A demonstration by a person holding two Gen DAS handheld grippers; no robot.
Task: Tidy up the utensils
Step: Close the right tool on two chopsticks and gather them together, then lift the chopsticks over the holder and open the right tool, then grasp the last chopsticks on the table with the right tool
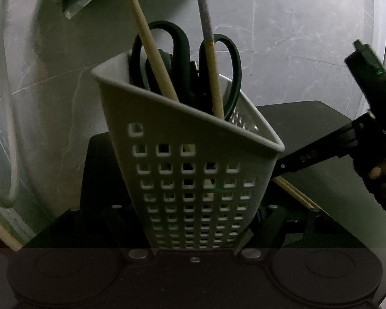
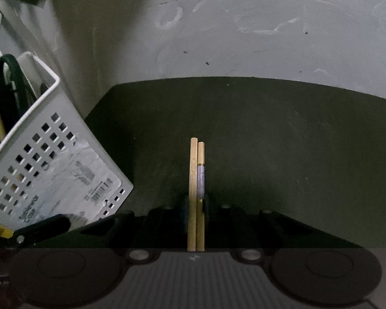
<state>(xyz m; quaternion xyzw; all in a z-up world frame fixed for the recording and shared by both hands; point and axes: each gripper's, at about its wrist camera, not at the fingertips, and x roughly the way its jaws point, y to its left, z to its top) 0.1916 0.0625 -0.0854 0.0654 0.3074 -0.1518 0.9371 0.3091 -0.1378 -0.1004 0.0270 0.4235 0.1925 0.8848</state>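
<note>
The right gripper (image 2: 196,206) has its fingers pinched on two thin wooden chopsticks (image 2: 196,170), side by side, over the middle of the dark mat (image 2: 283,141). They look light, stiff and smooth, so they could slip or twist apart. I think the best place to hold is near their middle, both at once.

The left gripper (image 1: 195,242) is clamped on the tilted grey plastic basket with square holes (image 1: 187,180), at the mat's left edge. Black scissors (image 1: 182,59) and two more long sticks (image 1: 211,59) already stand inside. They crowd the opening and may block the new pair.
</note>
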